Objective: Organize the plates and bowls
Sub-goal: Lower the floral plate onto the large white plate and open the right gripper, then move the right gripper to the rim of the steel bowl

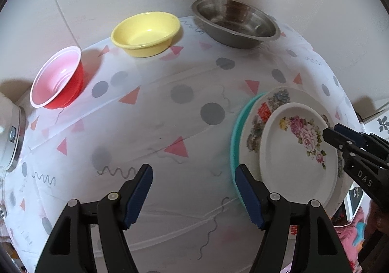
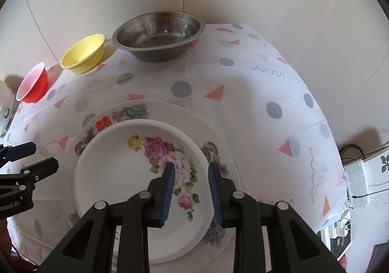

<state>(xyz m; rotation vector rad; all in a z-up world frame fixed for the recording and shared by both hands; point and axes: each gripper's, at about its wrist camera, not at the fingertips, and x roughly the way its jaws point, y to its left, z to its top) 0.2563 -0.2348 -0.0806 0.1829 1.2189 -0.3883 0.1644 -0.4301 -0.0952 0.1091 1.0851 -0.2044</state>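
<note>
A stack of plates lies at the right of the table: a teal plate [image 1: 237, 132] at the bottom, a large white plate [image 1: 257, 122] with a patterned rim on it, and a smaller rose plate [image 1: 291, 151] on top. My right gripper [image 2: 192, 175] hovers over the rose plate [image 2: 116, 163] near its right rim, its jaws a little apart and pressing on nothing. My left gripper [image 1: 194, 175] stands open over bare tablecloth just left of the stack. A red bowl [image 1: 58, 78], a yellow bowl [image 1: 145, 32] and a steel bowl [image 1: 235, 20] stand in a row along the back.
A patterned tablecloth [image 1: 170, 127] covers the table, which backs onto a white wall. A white appliance [image 1: 9, 132] with a metal rim sits at the left edge. Beyond the right edge, a white device [image 2: 357, 183] with cables.
</note>
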